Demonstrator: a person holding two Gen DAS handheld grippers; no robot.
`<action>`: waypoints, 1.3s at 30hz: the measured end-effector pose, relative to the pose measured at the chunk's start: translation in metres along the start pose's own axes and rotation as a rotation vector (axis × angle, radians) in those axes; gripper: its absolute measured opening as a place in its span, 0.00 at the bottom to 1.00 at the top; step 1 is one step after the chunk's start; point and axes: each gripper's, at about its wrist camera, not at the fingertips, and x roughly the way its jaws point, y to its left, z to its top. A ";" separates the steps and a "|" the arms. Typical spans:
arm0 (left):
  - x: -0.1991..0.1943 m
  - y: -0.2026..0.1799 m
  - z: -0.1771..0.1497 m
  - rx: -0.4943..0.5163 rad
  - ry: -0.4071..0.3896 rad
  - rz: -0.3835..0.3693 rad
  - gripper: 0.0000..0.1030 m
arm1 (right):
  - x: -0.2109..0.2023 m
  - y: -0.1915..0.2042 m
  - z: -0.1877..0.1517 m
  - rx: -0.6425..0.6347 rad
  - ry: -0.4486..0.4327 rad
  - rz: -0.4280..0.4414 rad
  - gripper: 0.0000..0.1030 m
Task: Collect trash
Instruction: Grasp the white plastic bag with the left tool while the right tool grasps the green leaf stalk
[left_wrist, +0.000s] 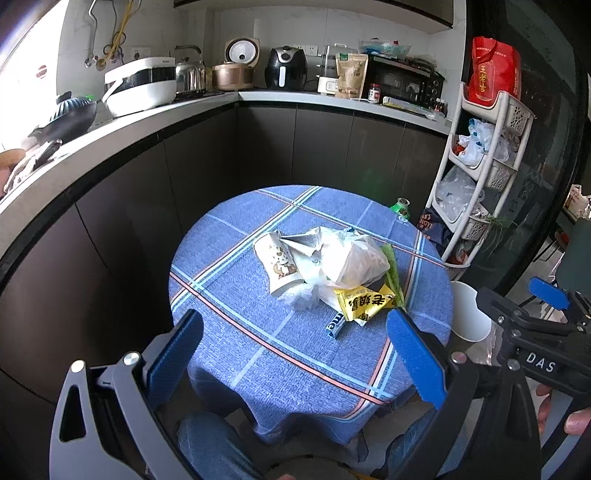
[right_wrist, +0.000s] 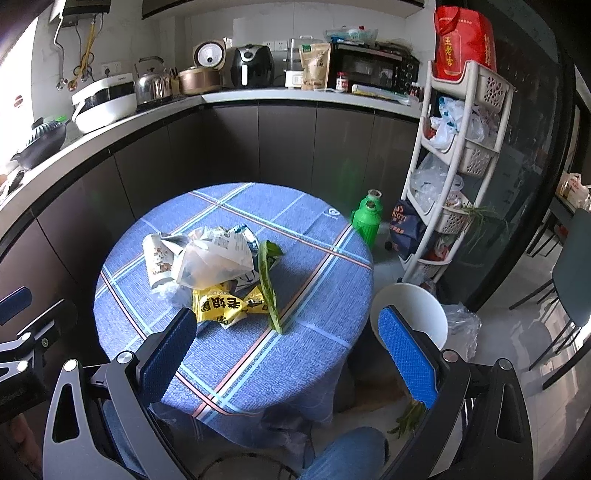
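Note:
A heap of trash lies mid-table on the blue checked cloth (left_wrist: 258, 343): a crushed paper cup (left_wrist: 275, 264), a clear plastic bag (left_wrist: 354, 258), a yellow snack wrapper (left_wrist: 364, 301), a green leaf strip (left_wrist: 393, 273) and a small blue wrapper (left_wrist: 334, 326). My left gripper (left_wrist: 295, 354) hovers open over the table's near edge, short of the heap. In the right wrist view the same cup (right_wrist: 159, 264), bag (right_wrist: 214, 258), yellow wrapper (right_wrist: 225, 304) and leaf (right_wrist: 267, 284) show. My right gripper (right_wrist: 288, 347) is open and empty, above the table's near right edge.
A white bin (right_wrist: 417, 306) stands on the floor right of the table, a crumpled plastic bag (right_wrist: 461, 325) beside it. A green bottle (right_wrist: 367, 218) and a white basket rack (right_wrist: 461, 155) stand beyond. A dark cabinet counter (left_wrist: 147, 122) wraps behind. The person's knees (right_wrist: 347, 454) sit under the table.

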 end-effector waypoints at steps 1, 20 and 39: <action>0.004 0.001 0.001 -0.003 0.005 -0.005 0.96 | 0.004 0.000 0.000 -0.002 0.006 0.001 0.92; 0.125 -0.014 0.041 0.139 0.114 -0.293 0.81 | 0.141 -0.008 -0.012 -0.008 0.149 0.212 0.90; 0.198 -0.069 0.065 0.350 0.278 -0.369 0.19 | 0.213 -0.011 0.013 0.030 0.208 0.320 0.31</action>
